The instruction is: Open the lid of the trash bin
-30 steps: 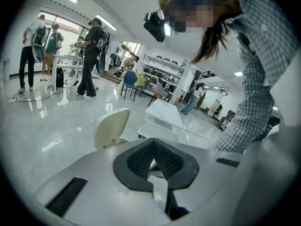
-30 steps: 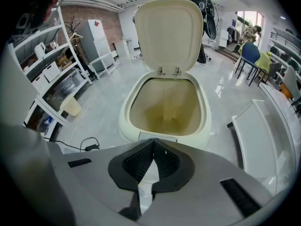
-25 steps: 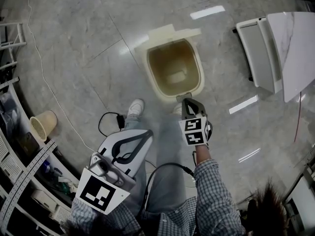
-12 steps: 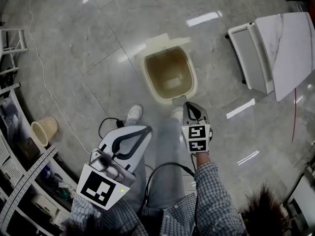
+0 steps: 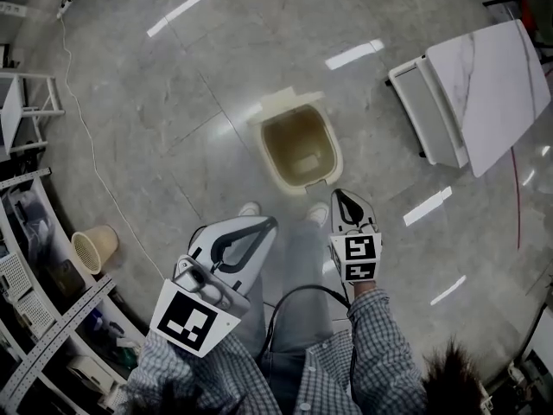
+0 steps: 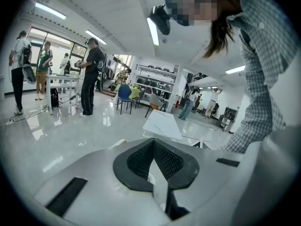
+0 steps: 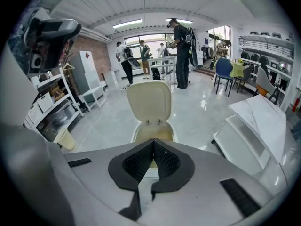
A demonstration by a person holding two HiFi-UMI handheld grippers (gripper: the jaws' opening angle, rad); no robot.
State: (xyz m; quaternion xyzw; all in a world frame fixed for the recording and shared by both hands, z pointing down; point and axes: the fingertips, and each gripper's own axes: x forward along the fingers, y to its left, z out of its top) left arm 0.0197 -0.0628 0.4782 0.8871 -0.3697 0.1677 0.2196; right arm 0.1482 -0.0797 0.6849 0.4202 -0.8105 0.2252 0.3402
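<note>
Holding both grippers close in front of your body, you carry nothing in either. The left gripper (image 5: 262,225) sits at 7 o'clock, its fingers pressed together tip to tip with nothing between them. The right gripper (image 5: 344,199), at 5 o'clock, has its fingers closed and empty too, and it points forward at the bin.

Just past the grippers your shoes (image 5: 249,208) stand on the grey floor (image 5: 173,128). Straight ahead at 12 o'clock, near your toes but apart from both grippers, is the cream trash bin (image 5: 333,158). Its lid (image 5: 283,104) is up, standing upright on the hinges at the far edge, and the mouth lies fully bare. I cannot tell what the pale shape inside is.

By my reading the opening itself is done, and neither gripper touches the bin. The next move calls for little: keep the fingers clear of the rim so that nothing knocks the lid forward, and check that it stands by itself.

Further out, a small basket (image 5: 95,249) is at 9 o'clock and a marble-topped worktop (image 5: 484,76) at 2 o'clock. In the right gripper view, people (image 7: 181,55) stand well beyond the bin.
</note>
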